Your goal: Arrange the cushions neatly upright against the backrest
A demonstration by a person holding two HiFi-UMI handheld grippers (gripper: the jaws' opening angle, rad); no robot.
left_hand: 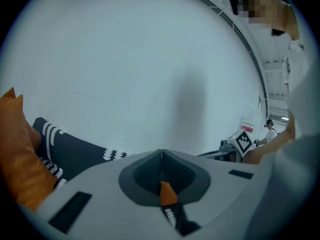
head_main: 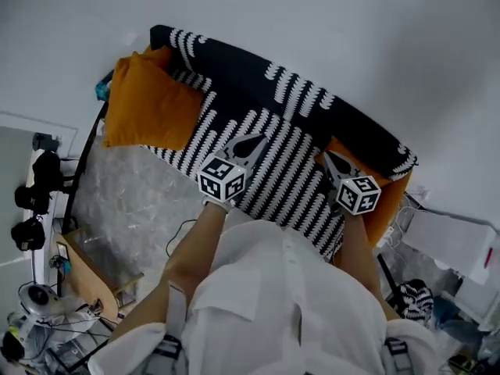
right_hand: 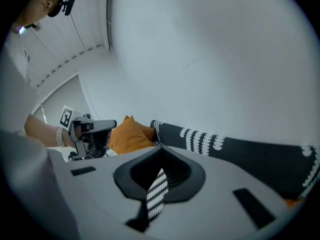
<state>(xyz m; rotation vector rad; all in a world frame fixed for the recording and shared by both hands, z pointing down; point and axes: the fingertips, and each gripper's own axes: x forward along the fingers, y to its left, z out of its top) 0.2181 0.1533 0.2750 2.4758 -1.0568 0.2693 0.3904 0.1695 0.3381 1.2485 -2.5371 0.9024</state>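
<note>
A sofa with a black cover patterned in white has its backrest (head_main: 297, 84) (right_hand: 250, 154) (left_hand: 75, 151) against the wall. An orange cushion (head_main: 148, 104) (left_hand: 17, 149) (right_hand: 131, 134) leans at its left end. A second orange cushion (head_main: 384, 213) shows at the right end, partly under the cover. My left gripper (head_main: 248, 148) (left_hand: 161, 154) is shut over the striped seat (head_main: 281, 170). My right gripper (head_main: 336, 165) (right_hand: 161, 151) is shut close to an orange patch. Striped fabric shows in the slit behind its jaws; I cannot tell if it is pinched.
A wooden box (head_main: 90, 268) and camera gear on a stand (head_main: 35, 201) sit left of the sofa, with a crinkled grey sheet (head_main: 125, 194) in front. Bags and papers (head_main: 453, 241) pile up at the right. A person (left_hand: 270, 129) stands far off.
</note>
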